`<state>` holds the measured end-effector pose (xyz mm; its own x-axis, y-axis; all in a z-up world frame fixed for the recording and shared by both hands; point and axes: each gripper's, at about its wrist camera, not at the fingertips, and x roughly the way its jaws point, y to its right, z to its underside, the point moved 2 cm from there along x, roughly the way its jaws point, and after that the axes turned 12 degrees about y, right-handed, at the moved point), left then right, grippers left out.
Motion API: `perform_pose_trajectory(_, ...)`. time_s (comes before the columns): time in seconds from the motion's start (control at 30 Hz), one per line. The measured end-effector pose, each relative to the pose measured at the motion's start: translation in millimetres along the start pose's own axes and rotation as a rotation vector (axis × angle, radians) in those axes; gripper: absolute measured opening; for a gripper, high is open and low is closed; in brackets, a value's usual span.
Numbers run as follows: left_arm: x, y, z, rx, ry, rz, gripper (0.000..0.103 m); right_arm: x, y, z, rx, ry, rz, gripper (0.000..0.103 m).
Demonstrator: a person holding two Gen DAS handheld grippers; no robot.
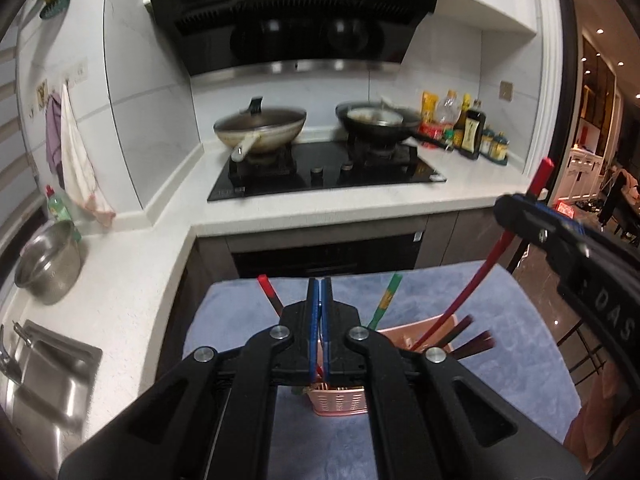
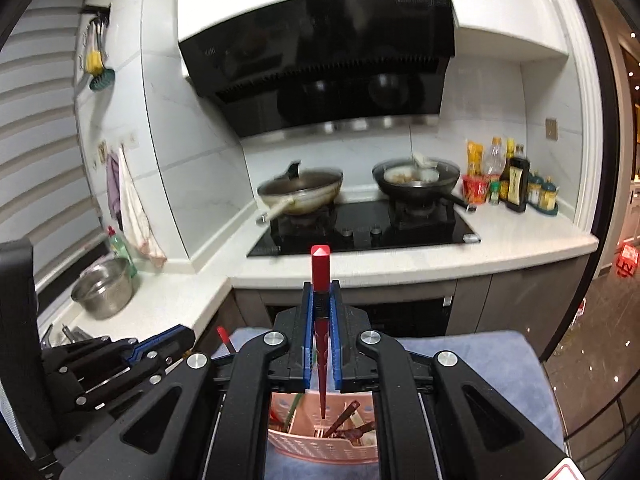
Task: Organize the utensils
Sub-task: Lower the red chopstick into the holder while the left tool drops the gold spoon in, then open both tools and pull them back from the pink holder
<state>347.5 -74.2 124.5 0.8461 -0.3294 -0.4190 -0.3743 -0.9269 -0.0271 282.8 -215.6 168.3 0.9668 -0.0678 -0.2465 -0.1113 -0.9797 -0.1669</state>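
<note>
A pink slotted basket (image 1: 340,400) (image 2: 320,446) stands on a blue-grey cloth (image 1: 240,312). Leaning in it are a green chopstick (image 1: 386,300), a red-tipped dark one (image 1: 269,294) and several dark brown ones (image 1: 472,340). My right gripper (image 2: 320,292) (image 1: 506,206) is shut on a long red chopstick (image 2: 320,268) (image 1: 480,276), held above the basket. The chopstick's thin end points down into the basket. My left gripper (image 1: 320,288) (image 2: 186,336) hovers over the basket's left side, jaws pressed together. I see nothing held between them.
Beyond the cloth runs a white L-shaped counter (image 1: 132,264) with a black gas hob (image 1: 320,172). Two woks (image 1: 260,128) (image 1: 376,120) sit on the hob. A steel pot (image 1: 48,260) and a sink (image 1: 44,384) are at the left. Sauce bottles (image 1: 472,128) stand at the right.
</note>
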Motion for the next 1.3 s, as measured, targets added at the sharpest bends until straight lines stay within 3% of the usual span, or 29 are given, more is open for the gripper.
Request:
perform_pose_trajectory(0.17, 27.5, -1.1, 23.8, -0.011, -0.057, -0.006, 0.001, 22.7, 1.5, 35.2, -0.010, -0.079, -0.009, 0.008)
perform_pose_trajectory(0.27, 31.6, -2.0, 32.3, -0.037, -0.058, -0.010, 0.007, 34.6, 4.4, 53.5, -0.019, -0.125, -0.001, 0.008)
perform_pose_trajectory(0.3, 30.0, -1.7, 32.7, -0.043, -0.052, -0.015, 0.015, 35.8, 5.2, 56.8, -0.021, -0.130, 0.002, 0.008)
perform_pose_trajectory(0.37, 19.5, -2.6, 31.7, -0.055, -0.020, -0.052, 0.059, 34.0, 7.8, 60.3, -0.030, -0.126, 0.022, 0.016)
perform_pose_trajectory(0.4, 12.9, -2.6, 30.2, -0.056, 0.004, -0.072, 0.063, 31.5, 8.7, 60.0, -0.033, -0.124, 0.028, 0.023)
perform_pose_trajectory(0.53, -13.0, 1.8, 24.6, -0.048, 0.042, -0.087, 0.063, 7.2, 13.5, 50.2, -0.025, -0.092, 0.033, 0.041)
perform_pose_trajectory(0.63, -37.0, 6.4, 23.9, -0.055, 0.060, -0.085, 0.064, -15.4, 13.9, 44.9, -0.033, -0.083, 0.039, 0.047)
perform_pose_trajectory(0.73, -59.4, 11.4, 29.3, -0.057, 0.061, -0.090, 0.072, -42.6, 16.8, 47.6, -0.028, -0.085, 0.058, 0.056)
perform_pose_trajectory(0.83, -81.0, 14.2, 38.8, -0.068, 0.062, -0.094, 0.083, -63.1, 19.4, 58.1, -0.026, -0.129, 0.075, 0.058)
perform_pose_trajectory(0.93, -101.6, 19.3, 50.6, -0.071, 0.063, -0.103, 0.086, -84.6, 20.6, 72.2, -0.038, -0.162, 0.116, 0.067)
perform_pose_trajectory(1.03, -116.9, 24.1, 64.3, -0.063, 0.058, -0.113, 0.092, -102.9, 19.7, 85.0, -0.063, -0.181, 0.159, 0.071)
perform_pose_trajectory(1.3, -135.1, 25.5, 98.5, -0.070, 0.013, -0.130, 0.095, -134.8, 18.7, 118.3, -0.076, -0.222, 0.195, 0.079)
